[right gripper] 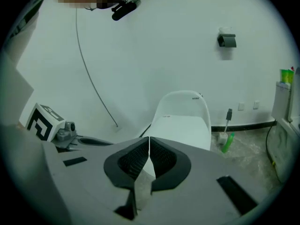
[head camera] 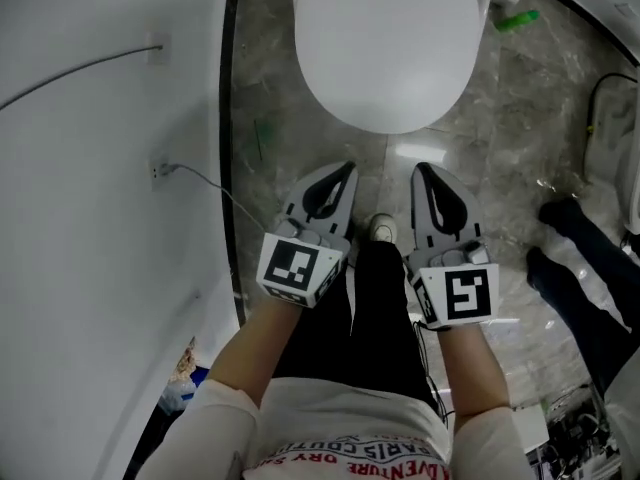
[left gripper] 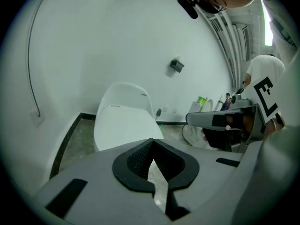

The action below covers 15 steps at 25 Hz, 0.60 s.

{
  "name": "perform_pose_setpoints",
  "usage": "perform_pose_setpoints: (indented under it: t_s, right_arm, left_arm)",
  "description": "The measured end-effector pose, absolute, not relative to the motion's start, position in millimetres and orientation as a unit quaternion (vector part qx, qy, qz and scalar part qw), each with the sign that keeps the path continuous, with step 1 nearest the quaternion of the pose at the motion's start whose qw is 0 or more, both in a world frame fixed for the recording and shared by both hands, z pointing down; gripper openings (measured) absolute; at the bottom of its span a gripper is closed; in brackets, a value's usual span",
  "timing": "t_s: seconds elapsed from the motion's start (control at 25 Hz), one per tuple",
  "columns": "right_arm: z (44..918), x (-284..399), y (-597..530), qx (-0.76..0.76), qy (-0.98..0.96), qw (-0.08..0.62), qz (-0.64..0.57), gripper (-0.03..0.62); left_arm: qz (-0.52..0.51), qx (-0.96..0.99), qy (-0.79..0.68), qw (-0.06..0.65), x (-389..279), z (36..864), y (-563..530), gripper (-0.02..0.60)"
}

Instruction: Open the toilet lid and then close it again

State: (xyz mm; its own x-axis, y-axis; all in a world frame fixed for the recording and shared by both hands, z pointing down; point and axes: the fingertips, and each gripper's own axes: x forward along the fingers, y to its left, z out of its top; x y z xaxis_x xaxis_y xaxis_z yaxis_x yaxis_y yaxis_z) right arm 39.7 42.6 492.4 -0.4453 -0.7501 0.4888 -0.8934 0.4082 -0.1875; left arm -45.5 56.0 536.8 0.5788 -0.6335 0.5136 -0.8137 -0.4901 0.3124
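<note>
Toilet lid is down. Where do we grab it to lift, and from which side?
Take the toilet lid at its rounded front edge, coming in low from the front. It lies flat and shut, its smooth top offers no pinch, and the hinge seems to sit at the far end.

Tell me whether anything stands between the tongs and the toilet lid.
Nothing visible does. Only floor lies between the shut, empty left tongs, the shut, empty right tongs and the closed toilet lid ahead.

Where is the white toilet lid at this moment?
Top centre of the head view: the white oval toilet lid lies closed, with the white wall to its left and a green bottle on the grey stone floor to its right.
</note>
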Motion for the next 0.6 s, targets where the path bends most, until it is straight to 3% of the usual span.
perform_pose_setpoints:
  t_s: [0.28, 0.6]
  right_arm:
    - [632.2, 38.0, 42.8, 0.511, -0.792, 0.191, 0.274, 0.014]
    - [715.9, 26.9, 44.5, 0.506, -0.777, 0.216, 0.307, 0.014]
  left_arm:
    - [0.193, 0.842, -0.43, 0.263, -56.2, 644.8, 34.5, 0.006]
    - [0.239, 0.834, -0.408, 0.284, -44.8, 724.8, 41.0, 0.006]
